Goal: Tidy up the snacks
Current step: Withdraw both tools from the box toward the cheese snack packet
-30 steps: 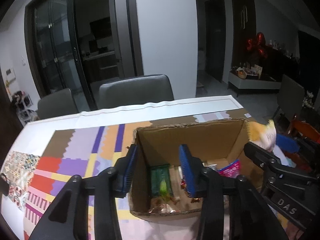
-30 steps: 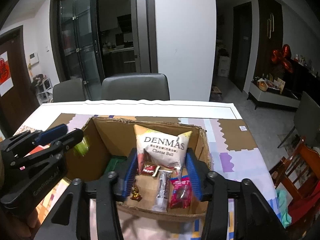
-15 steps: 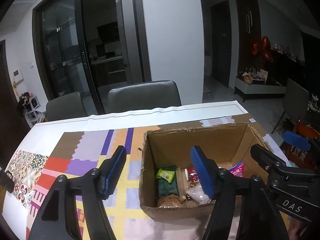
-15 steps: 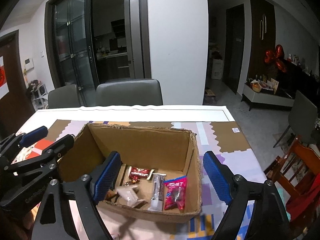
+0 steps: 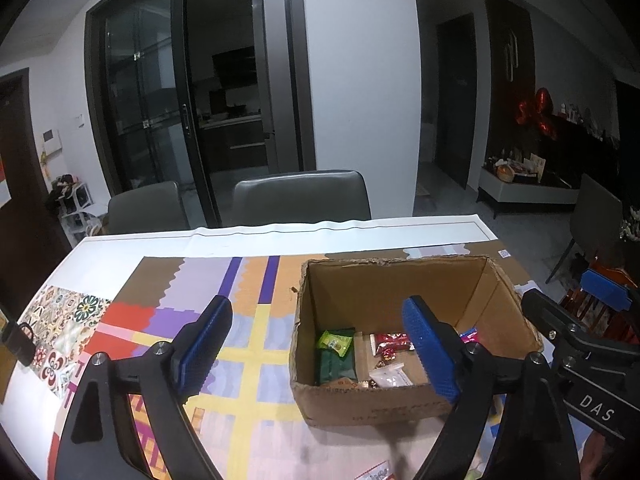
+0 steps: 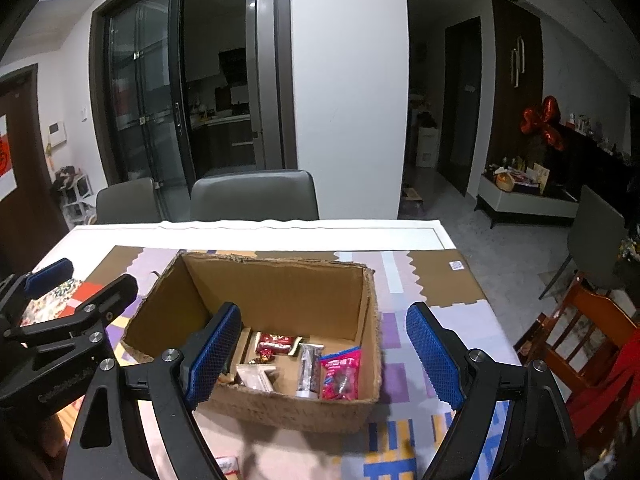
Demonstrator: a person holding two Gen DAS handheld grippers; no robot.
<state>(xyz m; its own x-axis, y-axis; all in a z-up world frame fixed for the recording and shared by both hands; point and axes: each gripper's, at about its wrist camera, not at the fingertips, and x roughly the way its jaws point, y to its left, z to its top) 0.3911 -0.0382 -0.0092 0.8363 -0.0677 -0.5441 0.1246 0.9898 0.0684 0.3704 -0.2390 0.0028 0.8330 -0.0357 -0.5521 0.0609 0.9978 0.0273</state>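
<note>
Both tools, left tool [image 5: 316, 354] and right tool [image 6: 322, 354], gape wide and empty above the cardboard box [image 6: 296, 408]; you're between snacks, so fetch another packet near the box's front.

dim indoor light | fisheye bending, black vignette at edges | mostly sharp | no glare

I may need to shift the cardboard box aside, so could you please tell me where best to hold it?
Grip the cardboard box by its right wall, coming down from above with the right tool. The top is open, that thin upright wall suits a pinch, and the pink packet lies just inside, so stay near the rim.
</note>
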